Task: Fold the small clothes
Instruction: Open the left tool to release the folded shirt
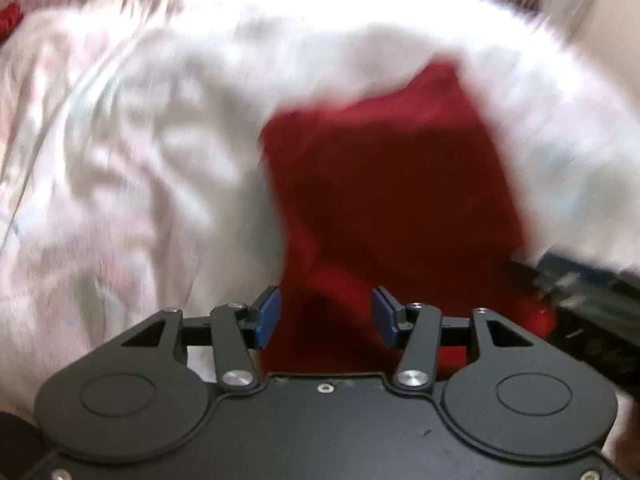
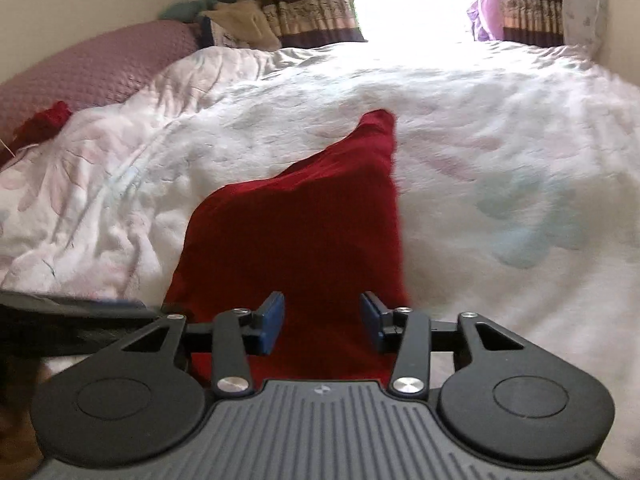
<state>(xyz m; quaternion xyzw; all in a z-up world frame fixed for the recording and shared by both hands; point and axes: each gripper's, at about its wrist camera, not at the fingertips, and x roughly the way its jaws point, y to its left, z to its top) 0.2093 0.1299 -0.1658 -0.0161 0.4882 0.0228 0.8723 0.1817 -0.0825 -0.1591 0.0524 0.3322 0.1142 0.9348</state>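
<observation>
We see a red garment (image 2: 304,240) spread on the bed's white flowered quilt (image 2: 500,128), its far corner rising to a point toward the bright window. Our right tool (image 2: 322,322) sits at the garment's near edge with its blue pads (image 2: 272,320) parted, nothing pinched between them. Our left tool (image 1: 326,316) is likewise released, its pads apart over the red cloth (image 1: 392,184); that view is heavily blurred. Another red cloth (image 2: 44,120) lies beside a purple pillow (image 2: 96,68).
</observation>
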